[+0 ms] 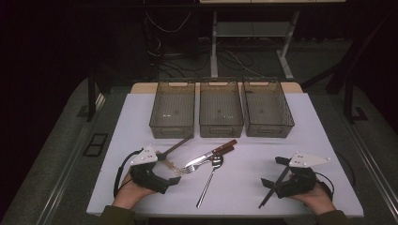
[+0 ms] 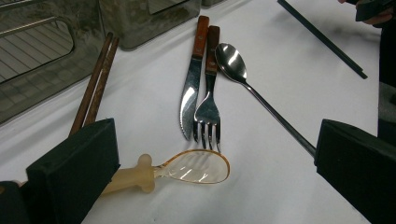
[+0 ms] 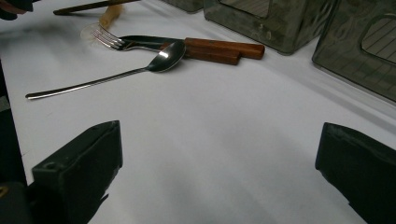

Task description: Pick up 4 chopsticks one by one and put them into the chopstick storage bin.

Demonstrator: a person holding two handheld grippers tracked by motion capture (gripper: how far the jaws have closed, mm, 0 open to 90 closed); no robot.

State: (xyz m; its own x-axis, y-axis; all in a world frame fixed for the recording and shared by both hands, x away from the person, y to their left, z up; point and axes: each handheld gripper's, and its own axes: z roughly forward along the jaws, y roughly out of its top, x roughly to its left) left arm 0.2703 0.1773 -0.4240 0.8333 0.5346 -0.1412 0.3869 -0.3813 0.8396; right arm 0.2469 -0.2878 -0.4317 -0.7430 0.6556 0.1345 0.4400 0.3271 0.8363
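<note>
At the near edge of the table, both grippers rest wide open and empty.
The left gripper (image 1: 174, 174) faces the clear plastic spoon (image 2: 194, 166), ready to grasp; knife (image 2: 191, 88), fork (image 2: 208, 105) and three bins (image 1: 220, 112) lie beyond; the right gripper (image 1: 271, 174) waits beside black chopsticks (image 1: 273, 186).

The clear spoon's (image 2: 187, 169) handle end disappears behind the left gripper's (image 2: 210, 186) near jaw; the brown chopsticks' (image 2: 95, 84) lower ends likewise, apparently.

1. I see a clear spoon (image 2: 196, 166) with a cream handle lying flat beside my left hand; its bowl touches the fork's tines.
2. Fork (image 2: 208, 100) and knife (image 2: 192, 84), wooden-handled, lie side by side.
3. A steel spoon (image 2: 247, 79) lies just beside them.
</note>
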